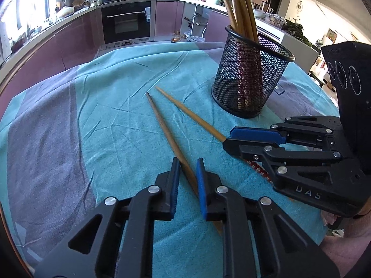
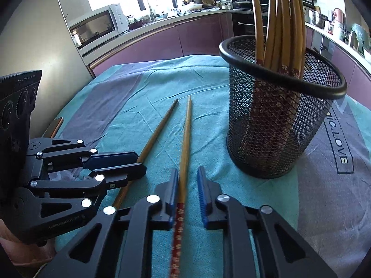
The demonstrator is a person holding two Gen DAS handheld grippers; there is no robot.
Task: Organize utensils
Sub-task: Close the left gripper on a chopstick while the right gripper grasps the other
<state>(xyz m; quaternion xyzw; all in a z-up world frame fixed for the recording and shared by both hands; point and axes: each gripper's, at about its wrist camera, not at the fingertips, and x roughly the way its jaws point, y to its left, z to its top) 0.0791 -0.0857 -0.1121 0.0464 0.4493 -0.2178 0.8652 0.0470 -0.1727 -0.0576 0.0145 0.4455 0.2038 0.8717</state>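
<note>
Two wooden chopsticks lie on the teal cloth. The darker chopstick (image 1: 165, 132) runs between the fingers of my left gripper (image 1: 187, 162), which is open around it. The lighter chopstick (image 1: 192, 115), with a red flowered end, runs between the fingers of my right gripper (image 2: 187, 173), also open, touching the left pad. The right gripper shows in the left wrist view (image 1: 228, 136), the left gripper in the right wrist view (image 2: 140, 162). A black mesh cup (image 1: 250, 74) holding several chopsticks stands just beyond; it also shows in the right wrist view (image 2: 278, 115).
The table is covered by a teal and purple cloth (image 1: 104, 106). Kitchen counters with purple cabinets, an oven (image 1: 126, 20) and a microwave (image 2: 95, 25) lie beyond the table's far edge.
</note>
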